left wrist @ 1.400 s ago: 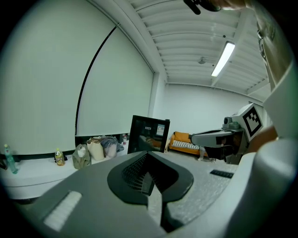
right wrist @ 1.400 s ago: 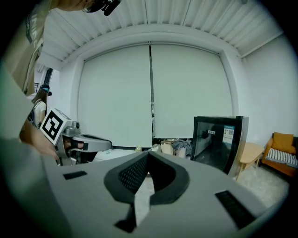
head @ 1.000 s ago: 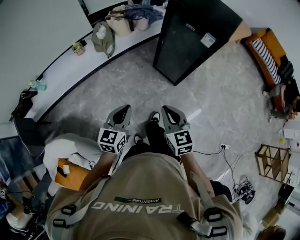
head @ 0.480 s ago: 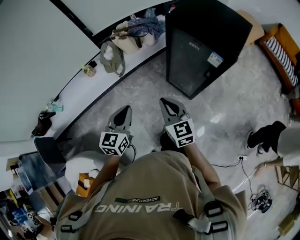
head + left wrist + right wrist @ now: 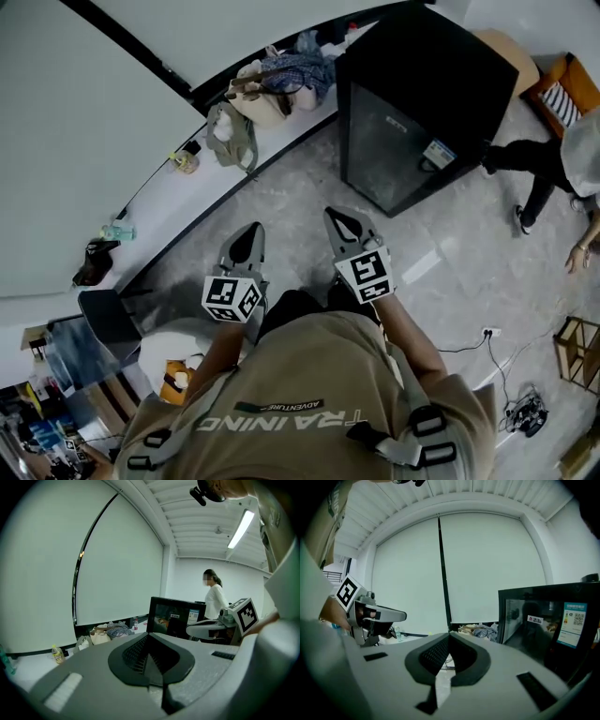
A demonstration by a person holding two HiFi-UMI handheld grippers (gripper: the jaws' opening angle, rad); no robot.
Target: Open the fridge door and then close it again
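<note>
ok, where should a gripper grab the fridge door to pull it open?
No handle shows on the fridge door: it is a flat glass front in a black frame. The best bet is probably to pinch one upright edge of that frame, coming straight at the front with the jaws opened first. The right gripper is the nearer one, and it is shut and empty. Which edge is hinged can't be told.

The left gripper (image 5: 150, 641) has its jaws pressed together with nothing between them, aimed at a black fridge (image 5: 176, 618) whose glass front faces this way. The right gripper (image 5: 197, 629) with its marker cube is held level just right of it, and a person in a white top (image 5: 214, 599) stands beyond the fridge. Bags (image 5: 108, 632) and a small bottle (image 5: 57, 653) sit on the ledge under the window blinds.
</note>
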